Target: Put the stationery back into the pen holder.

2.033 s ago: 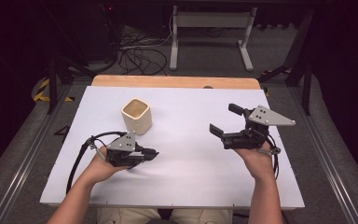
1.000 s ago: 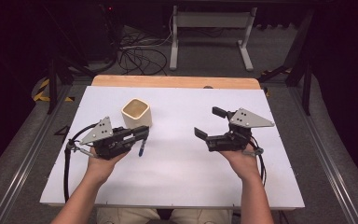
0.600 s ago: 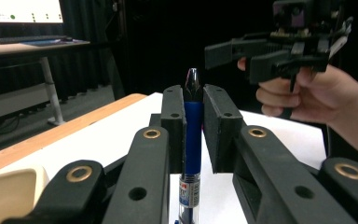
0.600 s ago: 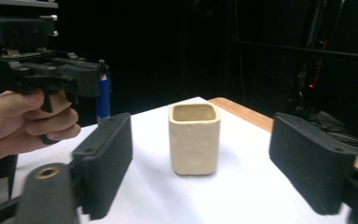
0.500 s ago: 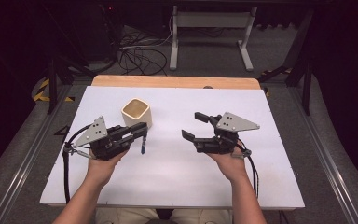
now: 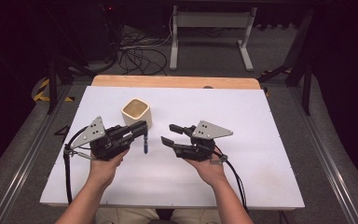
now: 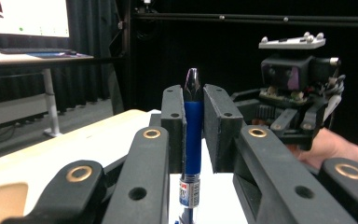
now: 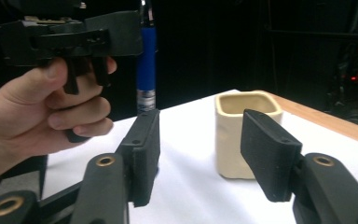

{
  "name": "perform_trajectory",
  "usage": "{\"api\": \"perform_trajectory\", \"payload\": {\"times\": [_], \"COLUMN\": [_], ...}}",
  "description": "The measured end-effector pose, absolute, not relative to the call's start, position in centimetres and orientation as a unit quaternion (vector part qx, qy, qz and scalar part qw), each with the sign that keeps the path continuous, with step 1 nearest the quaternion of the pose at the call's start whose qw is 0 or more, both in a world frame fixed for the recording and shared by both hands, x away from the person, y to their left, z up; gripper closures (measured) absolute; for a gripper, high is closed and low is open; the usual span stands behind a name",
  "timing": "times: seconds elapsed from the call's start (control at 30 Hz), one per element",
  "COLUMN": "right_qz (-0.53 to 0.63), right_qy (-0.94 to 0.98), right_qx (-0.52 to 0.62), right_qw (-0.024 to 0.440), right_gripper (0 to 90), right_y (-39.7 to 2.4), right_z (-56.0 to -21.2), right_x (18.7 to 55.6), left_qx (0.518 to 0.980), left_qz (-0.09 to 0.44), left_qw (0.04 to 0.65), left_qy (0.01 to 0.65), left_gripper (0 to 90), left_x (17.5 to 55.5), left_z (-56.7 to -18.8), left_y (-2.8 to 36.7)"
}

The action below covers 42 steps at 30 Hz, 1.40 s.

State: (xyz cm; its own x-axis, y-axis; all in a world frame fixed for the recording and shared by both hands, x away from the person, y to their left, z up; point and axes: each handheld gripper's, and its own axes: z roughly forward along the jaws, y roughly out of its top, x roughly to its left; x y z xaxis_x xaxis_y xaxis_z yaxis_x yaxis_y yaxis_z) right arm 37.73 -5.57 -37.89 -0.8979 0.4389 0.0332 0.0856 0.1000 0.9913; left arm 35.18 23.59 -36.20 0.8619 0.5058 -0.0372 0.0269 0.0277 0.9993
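Note:
My left gripper (image 6: 140,133) is shut on a blue pen (image 6: 145,144), which hangs upright from its jaws just above the white table (image 6: 261,121). The pen (image 7: 193,121) stands clamped between the two pads in the left gripper view. A cream square cup (image 6: 136,113) stands just behind the left gripper. My right gripper (image 6: 171,134) is open and holds nothing, a short way right of the pen and pointing left toward it. In the right gripper view the pen (image 8: 146,70) and the cup (image 8: 244,133) lie ahead of my open jaws.
A wooden strip (image 6: 177,82) runs along the table's far edge. Beyond it stand a white metal frame (image 6: 209,23) and loose cables (image 6: 135,51) on the floor. A lit monitor (image 7: 25,17) on a desk shows in the left gripper view.
The right gripper has moved left toward the middle of the table. The left gripper has lifted and turned, so the pen now hangs upright near the cup.

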Motion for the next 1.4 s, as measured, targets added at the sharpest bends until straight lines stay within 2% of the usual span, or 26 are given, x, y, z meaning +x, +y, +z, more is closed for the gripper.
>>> {"api": "perform_trajectory", "payload": {"times": [0.13,0.57,0.93,1.03,1.17,1.4], "right_qz": [0.653,0.656,0.654,0.652,0.651,0.646], "right_qy": [0.727,0.731,0.728,0.727,0.728,0.732], "right_qx": [0.175,0.169,0.185,0.190,0.189,0.185], "right_qw": [0.125,0.089,0.093,0.100,0.102,0.113], "right_gripper": [53.8,59.2,65.5,73.5,75.4,78.1], "right_y": [-4.8,-1.9,-1.3,-1.3,-1.3,-1.1], "right_z": [-38.3,-39.7,-40.2,-40.3,-40.4,-40.6], "right_x": [37.5,36.8,36.7,36.8,36.8,36.7], "left_qx": [0.670,0.658,0.653,0.654,0.650,0.658], "left_qz": [0.176,0.184,0.182,0.180,0.178,0.193], "left_qw": [0.693,0.703,0.709,0.709,0.712,0.699], "left_qy": [0.197,0.195,0.193,0.195,0.198,0.203], "left_gripper": [79.9,79.9,79.9,79.9,79.6,73.9], "left_x": [35.0,34.5,34.4,34.5,34.6,34.8], "left_z": [-36.2,-36.2,-36.3,-36.4,-36.6,-36.8], "left_y": [23.5,23.0,22.7,22.8,22.8,22.8]}}
